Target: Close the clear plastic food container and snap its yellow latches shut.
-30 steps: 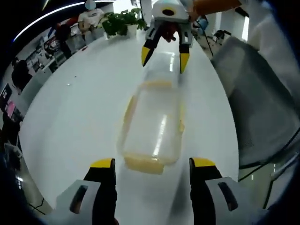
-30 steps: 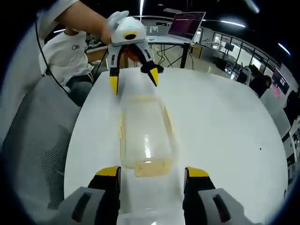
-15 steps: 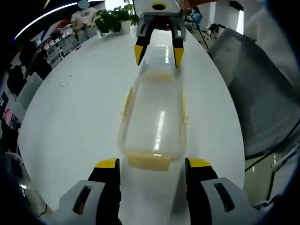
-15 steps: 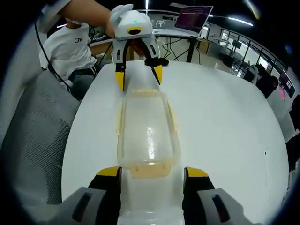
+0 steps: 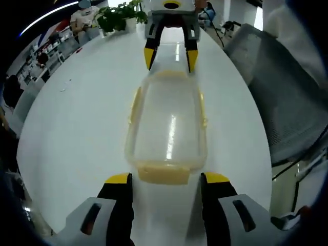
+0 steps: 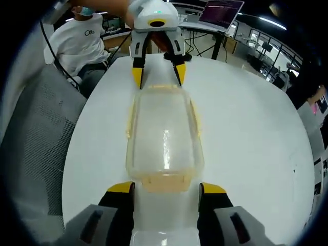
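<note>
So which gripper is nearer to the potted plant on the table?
Right. The right gripper is at the container's end toward the plant; the left gripper is at the opposite end.

Two handheld grippers are seen, the left gripper (image 5: 166, 180) and right gripper (image 6: 165, 188) alike: grey-white moulded bodies with dark oval slots, black jaws capped by yellow tips.

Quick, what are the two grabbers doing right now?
Left gripper: open, holding nothing, at one end latch of the container.
Right gripper: open, holding nothing, at the other end.

Container (image 5: 167, 128) on table (image 5: 77, 118), between claws
</note>
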### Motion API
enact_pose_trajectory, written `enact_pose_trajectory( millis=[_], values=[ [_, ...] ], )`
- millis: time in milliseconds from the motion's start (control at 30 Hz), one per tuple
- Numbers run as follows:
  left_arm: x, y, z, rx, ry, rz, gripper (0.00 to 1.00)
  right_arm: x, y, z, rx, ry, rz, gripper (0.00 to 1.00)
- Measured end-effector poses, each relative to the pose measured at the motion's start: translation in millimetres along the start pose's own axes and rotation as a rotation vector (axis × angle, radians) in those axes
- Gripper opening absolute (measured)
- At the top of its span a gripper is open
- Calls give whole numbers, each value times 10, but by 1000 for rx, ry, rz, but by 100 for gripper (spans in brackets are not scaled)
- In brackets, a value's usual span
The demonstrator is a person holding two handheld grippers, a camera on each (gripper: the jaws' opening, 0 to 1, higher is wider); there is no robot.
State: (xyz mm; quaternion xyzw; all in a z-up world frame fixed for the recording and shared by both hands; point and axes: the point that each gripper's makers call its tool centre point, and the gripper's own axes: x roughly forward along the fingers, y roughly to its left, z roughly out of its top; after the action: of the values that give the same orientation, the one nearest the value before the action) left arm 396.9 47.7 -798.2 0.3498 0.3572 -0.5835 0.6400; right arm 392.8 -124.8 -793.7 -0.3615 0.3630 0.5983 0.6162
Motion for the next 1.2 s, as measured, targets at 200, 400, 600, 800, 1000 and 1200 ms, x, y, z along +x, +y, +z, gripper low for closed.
enact_pose_trajectory(
  millis=[200, 400, 600, 800, 1000, 1200],
  values=[
    [36, -17, 13, 12, 5, -23, 51, 27, 33, 15, 9, 9, 21, 47],
    [56, -11, 34, 19, 5, -39, 48, 33, 35, 42, 1, -1, 42, 44],
    [67, -17, 61, 16, 2, -50, 48, 68, 9, 17, -10, 20, 50, 42],
    [68, -6, 53, 28, 11, -50, 46, 79, 11, 15, 2, 25, 67, 41],
    [75, -7, 64, 54, 20, -59, 39, 98, 32, -28, -55, 55, 69, 38],
    [74, 11, 71, 51, 21, -48, 39, 95, 13, -38, -71, 71, 44, 38]
  ],
)
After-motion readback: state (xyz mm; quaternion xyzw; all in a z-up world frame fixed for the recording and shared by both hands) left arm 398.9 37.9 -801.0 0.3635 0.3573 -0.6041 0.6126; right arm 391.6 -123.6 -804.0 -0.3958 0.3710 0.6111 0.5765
